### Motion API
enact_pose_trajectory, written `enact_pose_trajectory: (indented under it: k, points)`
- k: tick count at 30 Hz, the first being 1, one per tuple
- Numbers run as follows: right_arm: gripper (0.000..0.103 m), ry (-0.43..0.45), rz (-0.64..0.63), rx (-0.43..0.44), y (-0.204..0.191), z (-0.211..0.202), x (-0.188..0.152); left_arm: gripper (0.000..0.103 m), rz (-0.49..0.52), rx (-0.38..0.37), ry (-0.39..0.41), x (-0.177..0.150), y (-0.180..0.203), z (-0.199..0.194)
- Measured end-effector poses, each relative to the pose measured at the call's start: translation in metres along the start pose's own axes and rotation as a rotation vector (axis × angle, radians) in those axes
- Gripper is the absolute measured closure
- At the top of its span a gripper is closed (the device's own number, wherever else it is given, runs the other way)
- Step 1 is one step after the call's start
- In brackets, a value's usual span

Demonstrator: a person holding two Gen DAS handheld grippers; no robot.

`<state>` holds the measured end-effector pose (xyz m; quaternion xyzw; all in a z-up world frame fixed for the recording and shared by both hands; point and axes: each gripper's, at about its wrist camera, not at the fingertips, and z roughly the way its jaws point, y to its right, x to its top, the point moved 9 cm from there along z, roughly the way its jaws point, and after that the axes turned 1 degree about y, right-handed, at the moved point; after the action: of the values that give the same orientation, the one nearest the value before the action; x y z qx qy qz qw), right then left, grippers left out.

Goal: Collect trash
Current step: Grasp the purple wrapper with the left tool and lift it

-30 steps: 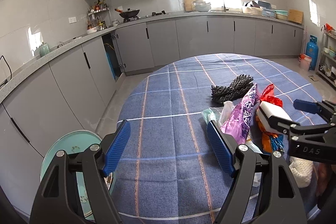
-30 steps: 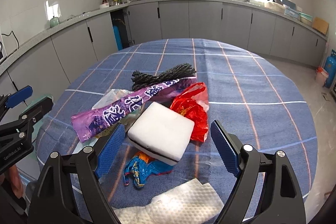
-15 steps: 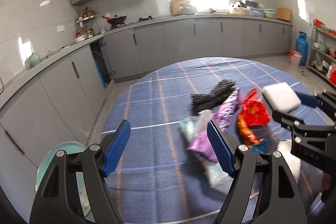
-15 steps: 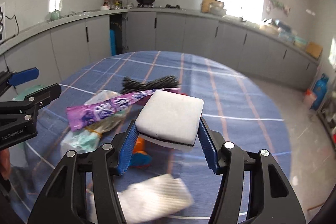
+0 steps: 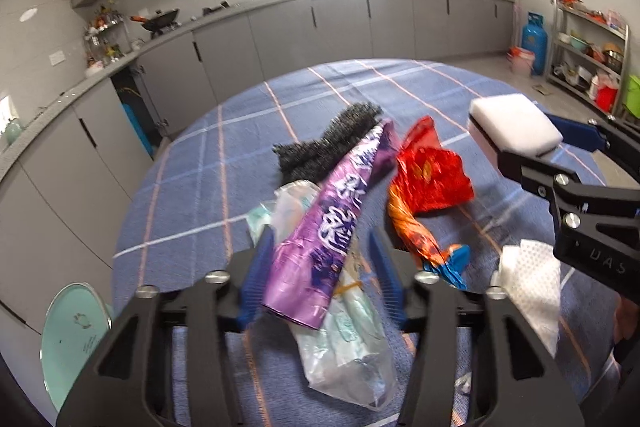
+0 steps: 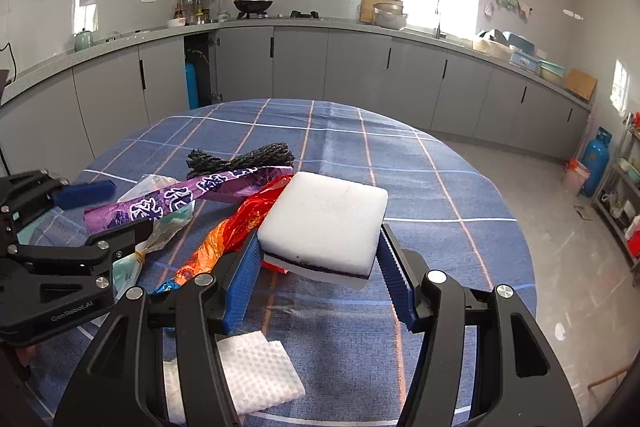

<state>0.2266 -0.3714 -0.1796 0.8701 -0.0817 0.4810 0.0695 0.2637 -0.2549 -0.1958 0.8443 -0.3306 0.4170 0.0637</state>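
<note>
Sponge (image 6: 326, 221) gripped; left gripper (image 5: 320, 275) closing around purple wrapper (image 5: 332, 227).

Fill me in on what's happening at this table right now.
A person is clearing trash off a round table with a blue checked cloth, one tool in each hand. The right tool grips a white sponge block with a dark underside, lifted off the cloth. The left tool is closing around a long purple snack wrapper. A red foil wrapper and a white paper towel lie loose.

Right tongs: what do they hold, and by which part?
The right tongs hold the white sponge, lifted off the table, gripped by its two opposite side edges near its rear end.
</note>
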Motion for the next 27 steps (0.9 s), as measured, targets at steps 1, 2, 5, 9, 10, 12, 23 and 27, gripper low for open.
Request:
enact_pose_trajectory:
  k: [1,2,5,9,10,12,23,27]
  points:
    - [0.045,0.001,0.002,0.0,0.001,0.0,0.0,0.077,0.006,-0.012,-0.009,-0.002,0.002,0.001]
    - [0.045,0.002,0.003,0.0,0.001,-0.001,0.0,0.082,0.005,-0.017,-0.011,-0.003,0.003,0.001]
    - [0.045,0.011,0.006,-0.001,0.002,-0.004,0.003,0.091,0.012,-0.019,0.002,-0.003,0.004,-0.004]
    - [0.045,0.023,0.008,-0.004,-0.001,-0.007,0.008,0.094,0.005,-0.033,0.036,0.001,0.001,-0.018]
    - [0.045,0.025,0.009,-0.004,-0.001,-0.007,0.008,0.095,-0.001,-0.031,0.047,0.003,-0.001,-0.023]
    - [0.045,0.031,0.008,-0.007,-0.001,-0.008,0.008,0.095,-0.012,-0.028,0.069,0.006,-0.005,-0.032]
    - [0.045,0.053,0.012,-0.003,-0.004,-0.012,0.011,0.095,-0.089,0.048,0.156,0.007,-0.038,-0.074]
    - [0.045,0.055,0.017,0.036,-0.014,-0.008,0.013,0.095,-0.125,0.077,0.157,-0.001,-0.057,-0.08]
